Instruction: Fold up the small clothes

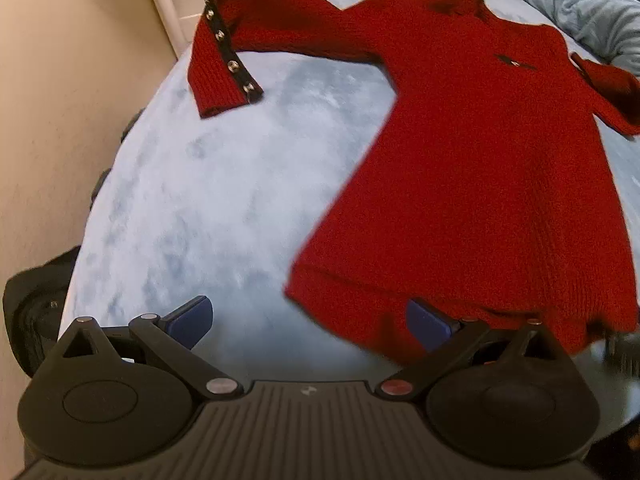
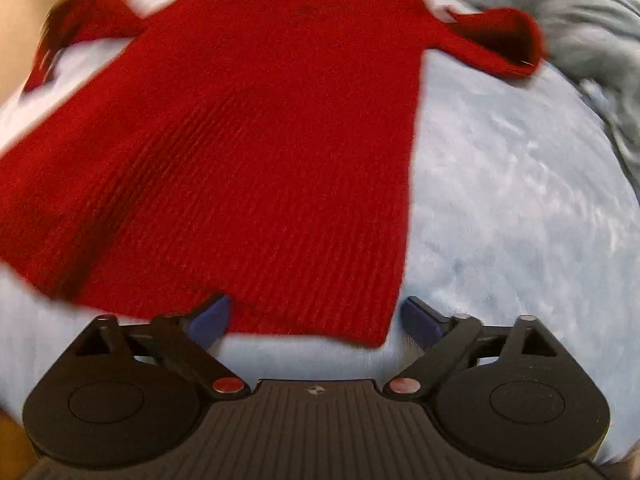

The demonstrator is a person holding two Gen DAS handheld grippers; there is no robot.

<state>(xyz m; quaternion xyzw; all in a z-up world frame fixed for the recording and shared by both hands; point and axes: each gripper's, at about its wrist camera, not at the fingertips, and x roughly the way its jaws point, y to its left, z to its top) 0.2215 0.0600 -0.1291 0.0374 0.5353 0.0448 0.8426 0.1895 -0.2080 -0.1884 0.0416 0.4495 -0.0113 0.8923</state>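
Left wrist view: sweater [image 1: 472, 168] is seen spread flat on a pale blue blanket [image 1: 208, 200], neck far from the camera, hem near.
Long axis: it is laid from the near hem up and away to the collar, slightly tilted to the right.
Sleeve: one sleeve [image 1: 240, 40] with a dark studded strip is stretched out to the left, well apart from the body.
Left gripper [image 1: 310, 322]: its jaws are spread wide and nothing is held; the hem's left corner is found just ahead, nearer the right-hand finger [image 1: 430, 322].

Right wrist view: the same sweater is seen filling the frame, its hem just ahead of the fingers; the picture is blurred.
Right gripper [image 2: 316, 320]: the jaws are parted, the hem's right corner is placed between them, and no pinch can be made out.
Other sleeve [image 2: 500, 40]: it is curled at the far right beside a rumpled grey cloth [image 2: 580, 20].
Nearer hand: each corner is judged within reach of its own gripper.
Containers: none are seen.
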